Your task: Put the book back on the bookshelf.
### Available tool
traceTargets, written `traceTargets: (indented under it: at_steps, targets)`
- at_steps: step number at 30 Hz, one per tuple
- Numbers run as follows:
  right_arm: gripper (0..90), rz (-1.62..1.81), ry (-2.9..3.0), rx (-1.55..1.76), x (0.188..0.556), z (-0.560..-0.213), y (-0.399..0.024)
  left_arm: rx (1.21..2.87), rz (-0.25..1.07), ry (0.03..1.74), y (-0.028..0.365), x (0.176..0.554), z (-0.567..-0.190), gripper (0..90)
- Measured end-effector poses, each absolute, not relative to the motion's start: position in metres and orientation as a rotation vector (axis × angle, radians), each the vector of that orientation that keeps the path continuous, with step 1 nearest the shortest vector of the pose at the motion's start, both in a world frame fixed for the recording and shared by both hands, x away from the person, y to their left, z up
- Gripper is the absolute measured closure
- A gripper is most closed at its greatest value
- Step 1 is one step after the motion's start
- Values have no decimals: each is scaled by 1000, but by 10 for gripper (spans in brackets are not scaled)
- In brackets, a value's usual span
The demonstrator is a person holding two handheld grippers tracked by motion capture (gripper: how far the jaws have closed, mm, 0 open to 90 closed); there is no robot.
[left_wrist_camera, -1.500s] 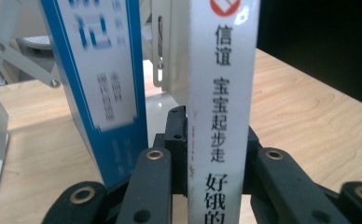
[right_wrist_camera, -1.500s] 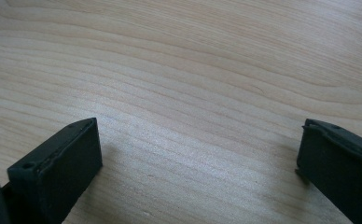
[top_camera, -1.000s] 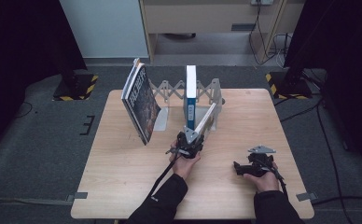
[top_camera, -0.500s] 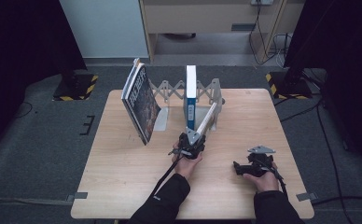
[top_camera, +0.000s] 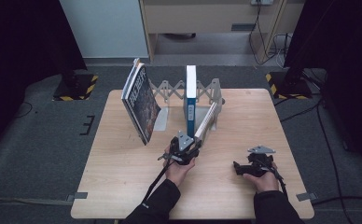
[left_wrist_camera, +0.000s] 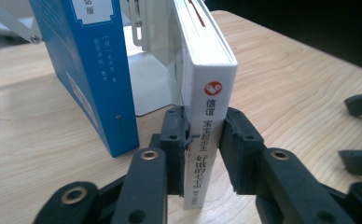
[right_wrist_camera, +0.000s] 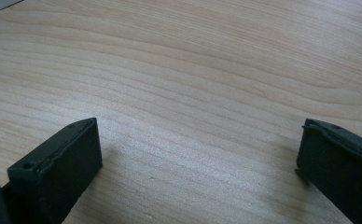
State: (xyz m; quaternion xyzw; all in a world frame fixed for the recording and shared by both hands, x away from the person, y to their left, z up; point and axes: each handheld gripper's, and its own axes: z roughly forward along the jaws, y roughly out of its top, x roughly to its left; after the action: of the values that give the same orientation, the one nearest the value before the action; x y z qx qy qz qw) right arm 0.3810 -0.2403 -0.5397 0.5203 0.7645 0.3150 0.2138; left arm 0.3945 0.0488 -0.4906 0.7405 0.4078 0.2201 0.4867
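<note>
A white book leans to the right against the folding metal rack, spine toward me. My left gripper is shut on the lower part of that spine, and in the left gripper view the white book sits pinched between both pads. A blue book stands upright in the rack just left of it, its spine close beside the held one. My right gripper rests low over the table at the front right, open, with only bare wood between its jaws.
A dark-covered book stands tilted at the rack's left end. A metal bookend plate is behind the white book. The wooden table has free room at front left and far right. The right gripper's jaws lie right of the held book.
My left gripper has shifted a little with the white book still held. The right gripper has stayed put.
</note>
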Motion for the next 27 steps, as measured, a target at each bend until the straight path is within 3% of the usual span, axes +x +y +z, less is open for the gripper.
traceTargets:
  at_steps: [27]
  targets:
    - [1,876,2125,1441,381,-540,-240,1836,529,963,1,441,-487,646]
